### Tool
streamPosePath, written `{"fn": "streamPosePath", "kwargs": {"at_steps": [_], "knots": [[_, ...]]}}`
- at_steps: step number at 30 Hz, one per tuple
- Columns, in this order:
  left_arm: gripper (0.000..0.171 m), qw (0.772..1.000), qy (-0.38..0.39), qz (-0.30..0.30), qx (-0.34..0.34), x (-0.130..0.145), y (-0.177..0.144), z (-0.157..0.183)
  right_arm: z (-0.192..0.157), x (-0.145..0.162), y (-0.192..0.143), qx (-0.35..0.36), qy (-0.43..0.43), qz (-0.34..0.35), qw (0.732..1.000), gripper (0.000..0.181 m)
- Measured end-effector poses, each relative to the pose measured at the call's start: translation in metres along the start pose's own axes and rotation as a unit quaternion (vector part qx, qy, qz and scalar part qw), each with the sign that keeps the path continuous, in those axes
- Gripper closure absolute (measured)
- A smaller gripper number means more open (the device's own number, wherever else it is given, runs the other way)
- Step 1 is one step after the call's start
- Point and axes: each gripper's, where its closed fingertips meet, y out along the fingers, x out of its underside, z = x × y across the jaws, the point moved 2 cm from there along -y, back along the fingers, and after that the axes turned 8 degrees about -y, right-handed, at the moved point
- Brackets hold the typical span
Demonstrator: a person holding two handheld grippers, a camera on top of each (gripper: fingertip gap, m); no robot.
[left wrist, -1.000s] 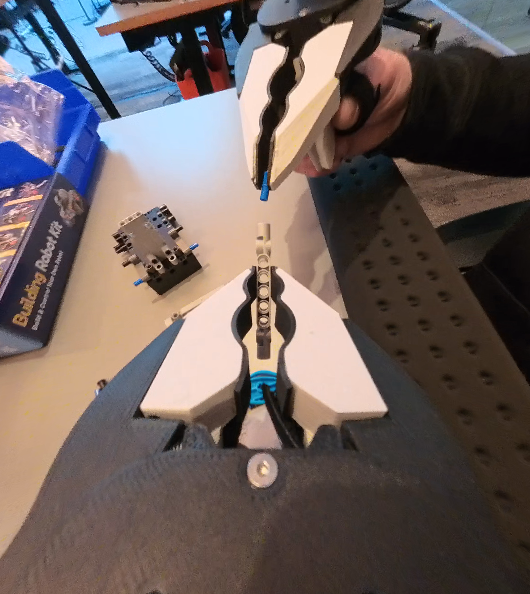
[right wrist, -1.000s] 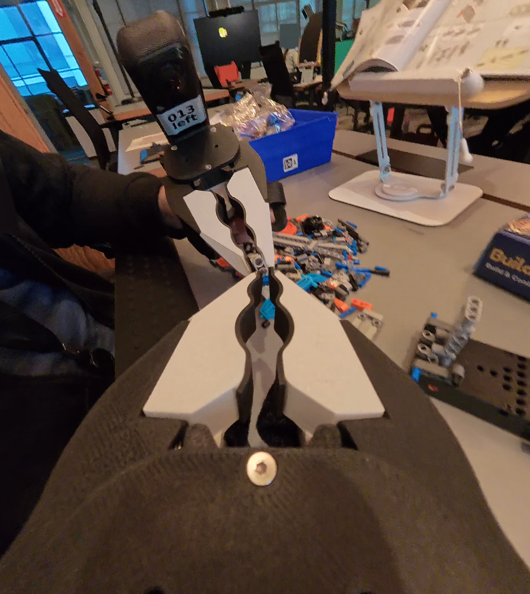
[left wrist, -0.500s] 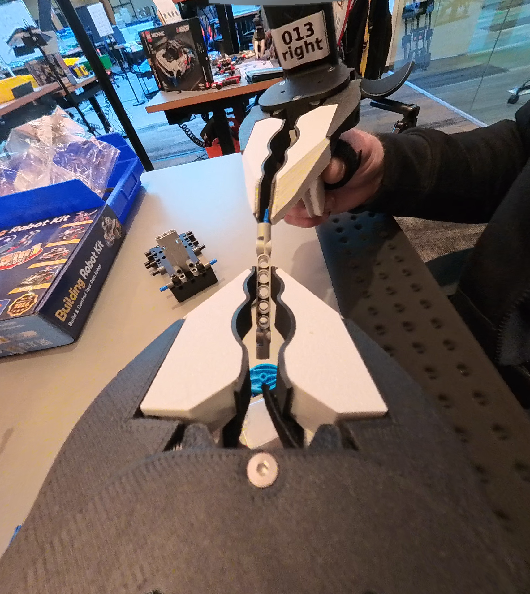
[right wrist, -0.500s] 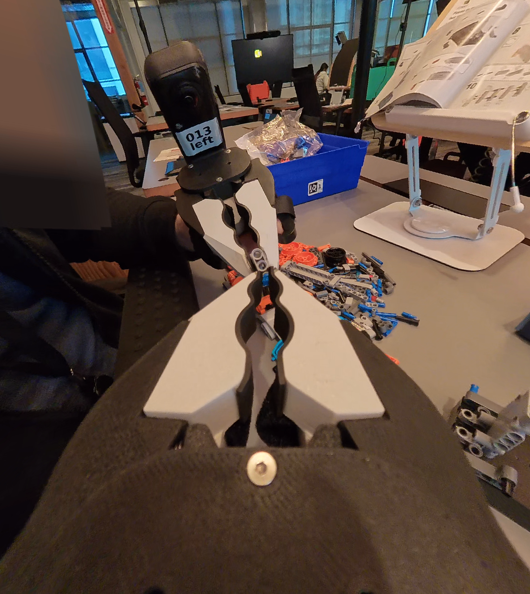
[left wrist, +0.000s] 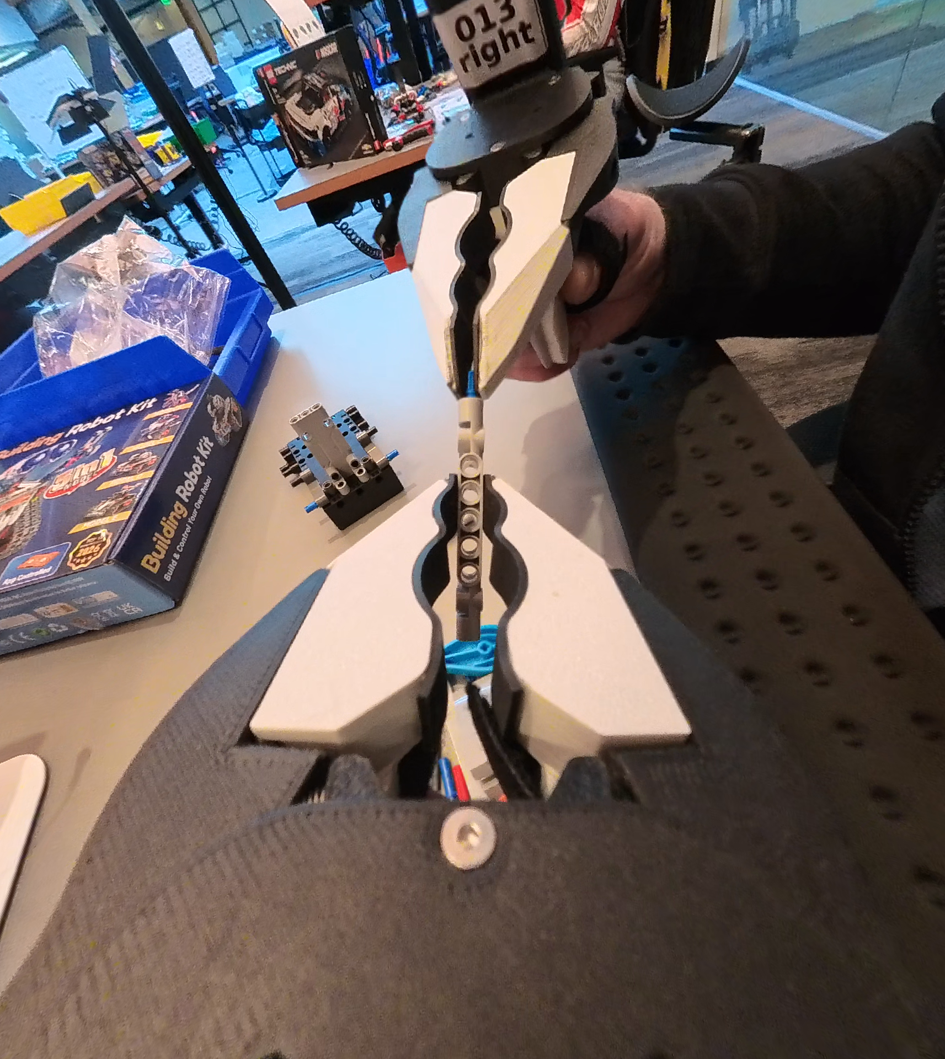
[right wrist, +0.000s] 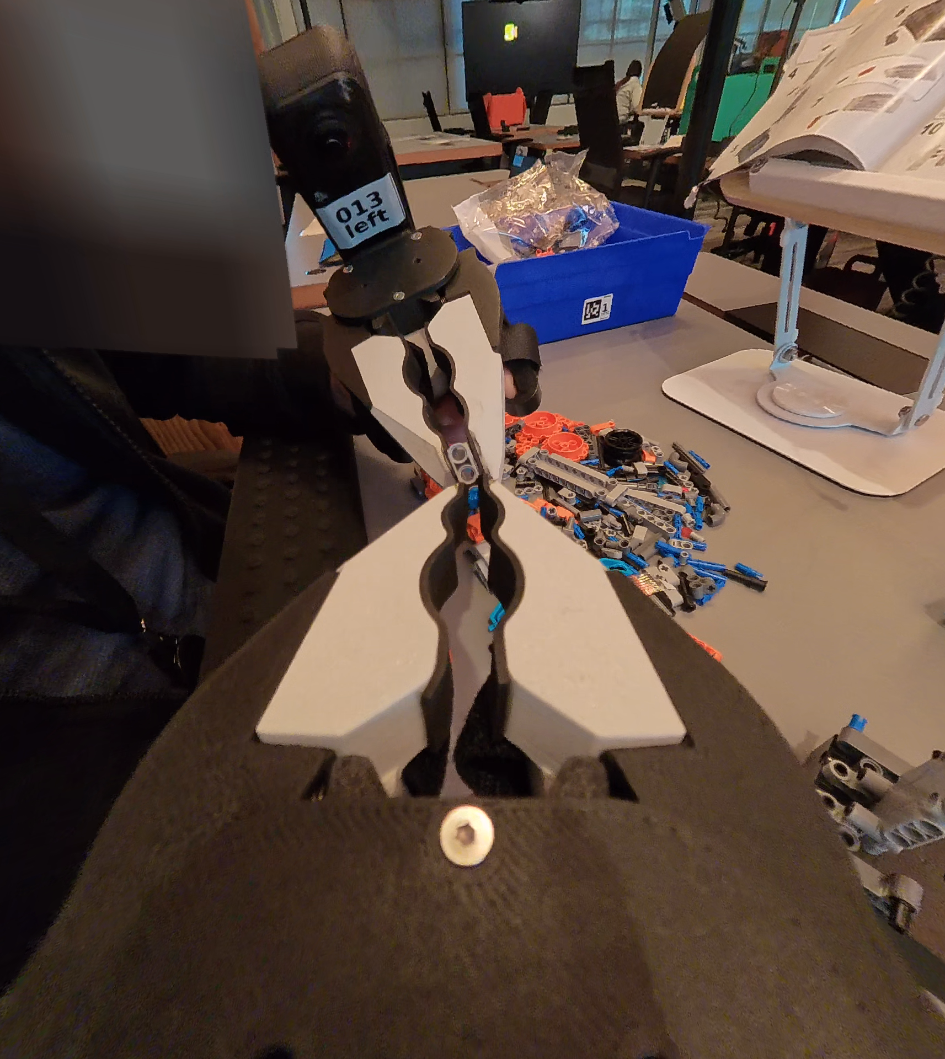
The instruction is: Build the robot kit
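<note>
From my feed I see a grey worktable (right wrist: 802,573) in an open workshop. Behind it stand wooden-topped tables (left wrist: 355,177) on dark legs, black chairs (right wrist: 602,114), a dark monitor (right wrist: 521,46), and tall windows (left wrist: 859,51) giving cool bluish daylight over the grey floor (left wrist: 309,252).

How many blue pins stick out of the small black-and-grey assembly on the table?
2 on the assembly: one blue pin at its right side, another at its near-left corner. The far side is hidden, so there may be more.
</note>
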Motion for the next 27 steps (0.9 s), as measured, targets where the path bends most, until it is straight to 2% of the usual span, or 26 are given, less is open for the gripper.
{"fn": "streamPosePath", "kwargs": {"at_steps": [19, 27], "knots": [[0.167, 0.999, 0.026, -0.012, -0.026, 0.0017, 0.0009, 0.0008, -0.0026, 0.0037, 0.0006, 0.015, -0.057, -0.026, 0.998, 0.179], [0.167, 0.999, 0.025, 0.005, -0.025, -0.0040, -0.0002, 0.0024, -0.0035, -0.0020, -0.0018, -0.006, -0.029, 0.017, 0.999, 0.179]]}}
